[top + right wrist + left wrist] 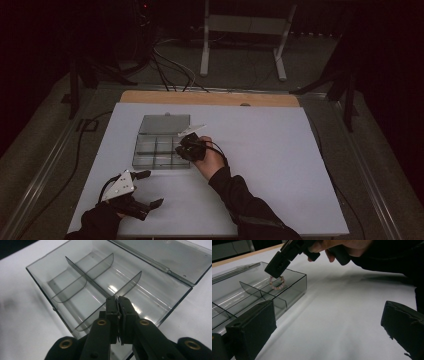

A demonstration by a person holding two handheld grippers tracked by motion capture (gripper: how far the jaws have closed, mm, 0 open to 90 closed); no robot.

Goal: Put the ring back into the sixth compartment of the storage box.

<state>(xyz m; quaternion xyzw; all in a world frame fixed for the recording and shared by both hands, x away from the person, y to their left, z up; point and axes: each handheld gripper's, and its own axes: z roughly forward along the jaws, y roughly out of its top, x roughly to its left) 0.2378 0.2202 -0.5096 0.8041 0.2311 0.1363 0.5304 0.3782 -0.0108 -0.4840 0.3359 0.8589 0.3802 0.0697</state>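
A clear smoky plastic box (150, 161) with several compartments lies open on the white sheet, its lid (164, 124) folded back. My right gripper (186, 148) hovers over the box's right end, shut on a pink and gold bead bracelet (277, 283). The bracelet hangs down into an end compartment of the box (305, 277). In the right gripper view the shut right gripper (117, 302) points down over the dividers of the box (41, 290), hiding the bracelet. My left gripper (151, 189) stands open and holds nothing near the front left, its jaws wide apart in its own view (327, 335).
The white sheet (270, 165) covers a wooden table whose edge (210, 98) shows at the back. Cables (170, 70) and a white metal stand (280, 55) are on the floor beyond. A cable (77, 150) runs along the table's left side.
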